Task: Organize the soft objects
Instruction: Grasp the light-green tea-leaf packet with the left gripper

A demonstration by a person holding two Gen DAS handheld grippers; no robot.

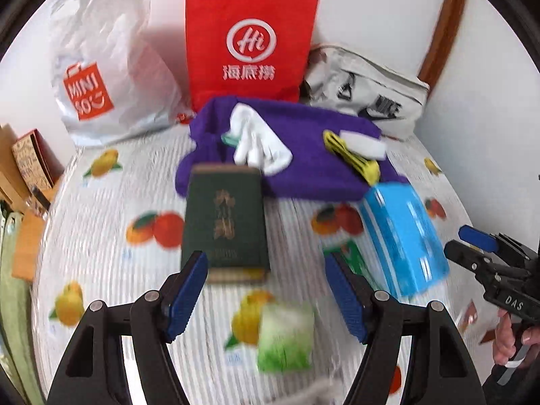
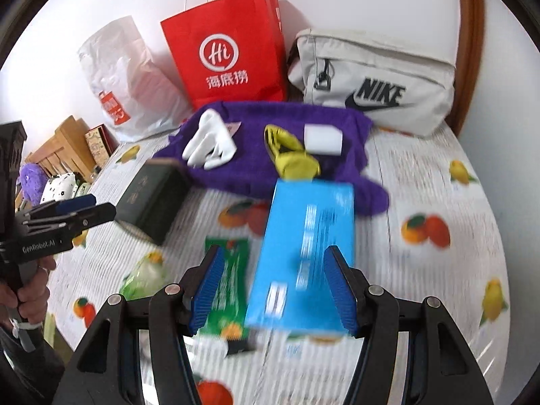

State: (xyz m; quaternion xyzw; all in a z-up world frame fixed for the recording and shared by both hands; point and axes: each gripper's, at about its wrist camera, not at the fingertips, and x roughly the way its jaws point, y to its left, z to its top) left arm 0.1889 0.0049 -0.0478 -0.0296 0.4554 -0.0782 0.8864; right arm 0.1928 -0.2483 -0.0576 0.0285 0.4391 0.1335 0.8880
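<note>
Surface: a bed (image 1: 101, 236) under a white ribbed cover printed with oranges and lemons, set against a white wall (image 1: 371, 6); a curved brown wooden frame (image 1: 442, 30) rises at the far right corner. Against the wall, left to right: a white plastic shopping bag (image 1: 101, 67) with an orange logo, an upright red paper bag (image 1: 249, 40) with white handles, and a pale grey sports bag (image 2: 371, 81) lying on its side. In front of these, a purple towel (image 1: 297, 155) is spread and rumpled on the cover; on it rest a pair of white gloves (image 1: 256, 141), a yellow-and-black folded item (image 1: 351, 155) and a white foam block (image 1: 362, 143) touching it. Near the towel's front edge: a dark green box (image 1: 224, 226) with gold lettering, and a blue carton (image 1: 405, 239) whose far end overlaps the towel. Nearer the cameras: a green flat packet (image 2: 229, 290) just beside the carton, and a pale green soft bundle (image 1: 285, 337), blurred. Beyond the left edge of the bed: wooden furniture (image 2: 64, 148) with boxes, a fuzzy purple item (image 2: 32, 182). Left gripper (image 1: 266, 290): jaws apart, nothing between them, above the cover. Right gripper (image 2: 275, 290): jaws apart over the near end of the carton; pads clear of it. Both views are motion-blurred.
</note>
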